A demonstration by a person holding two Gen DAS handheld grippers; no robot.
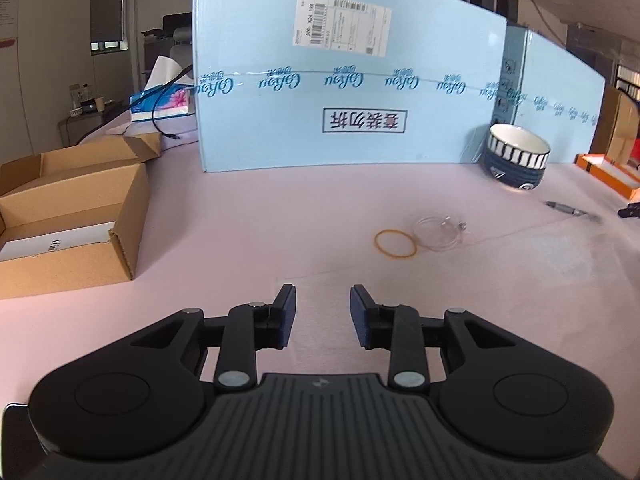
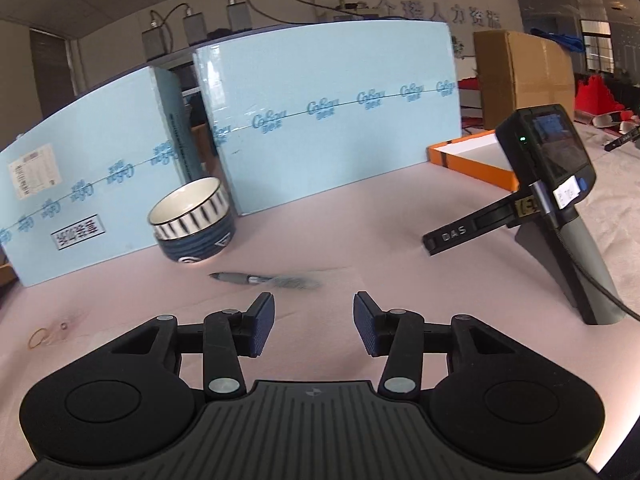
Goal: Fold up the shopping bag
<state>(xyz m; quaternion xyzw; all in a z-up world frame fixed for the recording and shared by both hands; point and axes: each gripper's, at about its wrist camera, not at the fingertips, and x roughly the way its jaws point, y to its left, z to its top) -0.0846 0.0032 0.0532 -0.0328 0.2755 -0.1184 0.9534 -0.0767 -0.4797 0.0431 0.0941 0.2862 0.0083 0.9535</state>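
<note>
Left gripper (image 1: 323,316): matte black plastic, two fingers with ribbed dark-blue pads, spread wide, nothing between them; it hangs low over the table.
Right gripper (image 2: 314,326): same build, fingers wide apart and holding nothing, over a bare stretch of table.
Shopping bag: I cannot tell where it is. A faint, pale, flat rectangular outline shows on the surface ahead of both grippers, but neither view settles what it is.
Table (image 1: 240,240): covered in a soft, matte pale-pink sheet, smooth with slight creases.
Blue cartons (image 1: 348,80): two tall, light-blue cardboard boxes standing upright side by side at the back, glossy tape printed with a repeated logo; one white shipping label on the left one.
Bowl (image 2: 192,220): one round ceramic bowl, cream inside, navy outside with a white-and-dark striped band, near the gap between the cartons.
Pen (image 2: 256,279): one grey pen lying flat, just in front of the bowl, partly blurred.
Rubber band (image 1: 395,243): one thin tan loop, flat on the sheet.
Clear ring (image 1: 438,232): one transparent loop touching the band's right side.
Brown box (image 1: 68,216): one open corrugated cardboard box at the left, white item inside.
Tissue box (image 1: 162,102): one, blue with a pink flower.
Orange tray (image 2: 476,160): one shallow orange-rimmed box, white inside.
Handheld device (image 2: 556,184): one black-and-grey unit standing upright on a grey handle, small screen, cable attached.
</note>
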